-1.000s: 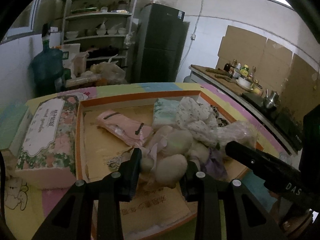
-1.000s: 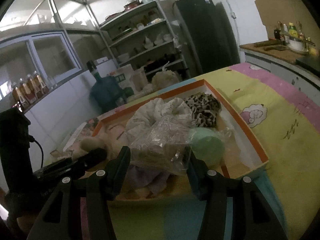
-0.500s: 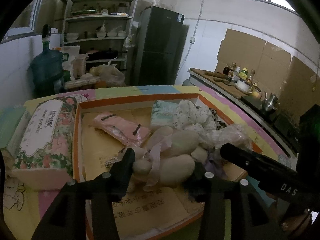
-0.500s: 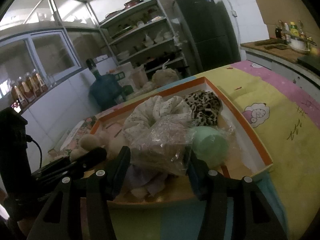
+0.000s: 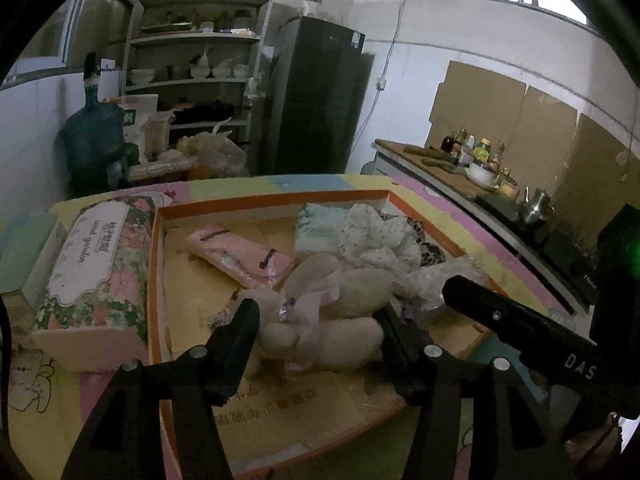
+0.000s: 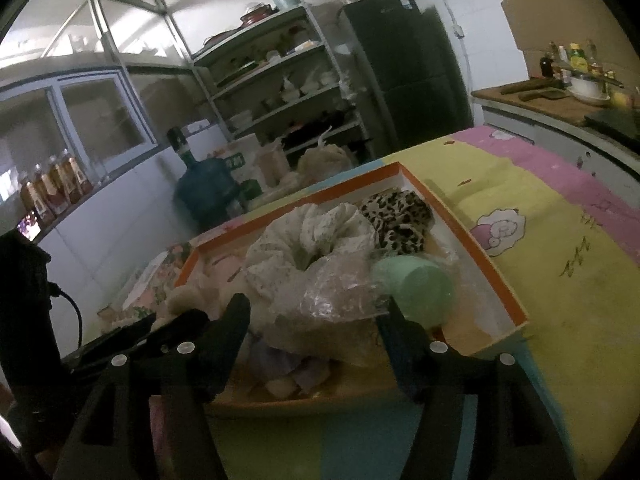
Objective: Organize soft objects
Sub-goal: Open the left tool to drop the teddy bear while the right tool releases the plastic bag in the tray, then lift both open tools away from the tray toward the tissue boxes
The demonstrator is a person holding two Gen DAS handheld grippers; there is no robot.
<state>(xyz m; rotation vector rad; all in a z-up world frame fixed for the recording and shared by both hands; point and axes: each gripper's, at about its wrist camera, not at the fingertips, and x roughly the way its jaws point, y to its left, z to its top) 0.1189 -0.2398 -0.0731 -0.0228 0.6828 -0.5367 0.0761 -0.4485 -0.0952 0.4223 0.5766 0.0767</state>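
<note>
A shallow orange-rimmed box [image 5: 272, 200] on the table holds the soft things. A beige plush toy [image 5: 352, 292] with a pink ribbon lies in it between the fingers of my left gripper [image 5: 316, 324]. The jaws are opening and no longer squeeze it. My right gripper [image 6: 312, 320] straddles a crumpled clear plastic bag [image 6: 332, 296] resting on the pile; its jaws are opening too. Behind the bag are a white floral cloth [image 6: 312, 236], a leopard-print cloth [image 6: 400, 220] and a green roll [image 6: 416, 284]. A pink pouch [image 5: 240, 256] and a mint pack [image 5: 320, 228] lie further back.
A floral tissue box [image 5: 92, 264] stands against the orange box's left side. The table has a pastel cartoon cover [image 6: 560, 240]. Beyond it are a blue water jug [image 5: 92, 140], shelves [image 5: 200, 40], a dark fridge [image 5: 320, 100] and a counter with bottles [image 5: 472, 152].
Both pairs of jaws have spread wider. The left let go of the plush toy, which has settled lower in the box. The right fingers drew away from the plastic bag.
</note>
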